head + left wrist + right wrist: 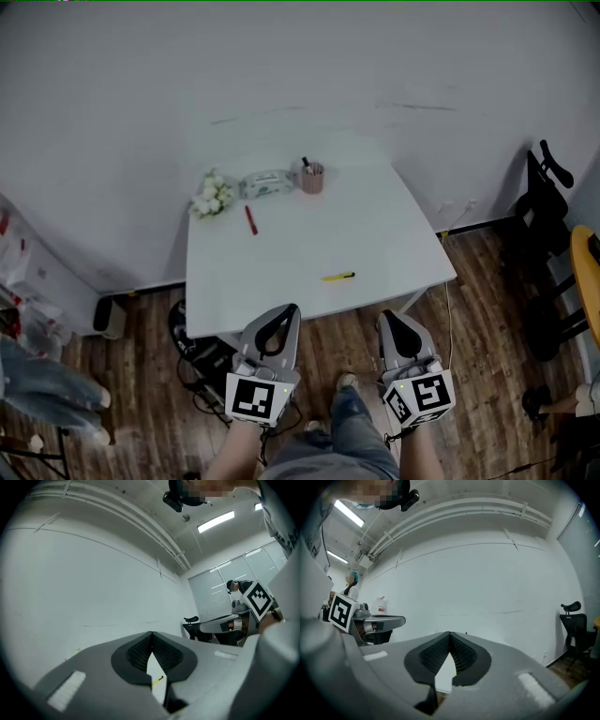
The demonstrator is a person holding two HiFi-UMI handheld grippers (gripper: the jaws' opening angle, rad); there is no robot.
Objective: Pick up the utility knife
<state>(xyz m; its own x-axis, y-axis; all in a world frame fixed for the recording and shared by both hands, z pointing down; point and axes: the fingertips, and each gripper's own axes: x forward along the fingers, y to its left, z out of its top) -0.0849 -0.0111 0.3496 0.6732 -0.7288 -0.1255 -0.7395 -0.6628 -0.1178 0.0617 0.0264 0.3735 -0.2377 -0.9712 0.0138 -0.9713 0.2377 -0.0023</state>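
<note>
The knife (338, 277) lies on the bench (394, 234) close to its near edge, about midway across and well ahead of both grippers. Its long axis runs left to right, almost parallel to that edge, with the yellow body to the left and the dark end pointing right. The left gripper (289, 309) and right gripper (388, 317) hover off the bench's near side over the floor (487, 309). Each has its jaws closed together on nothing.

Only the head view shows the far things: a pen (251, 219), flowers (212, 195), a tissue pack (265, 183) and a cup (312, 177). The left gripper view catches the knife (158, 680) as a thin yellow sliver in the gap below its tips. The right gripper view shows white bench there, and a chair (574, 620) at far right.
</note>
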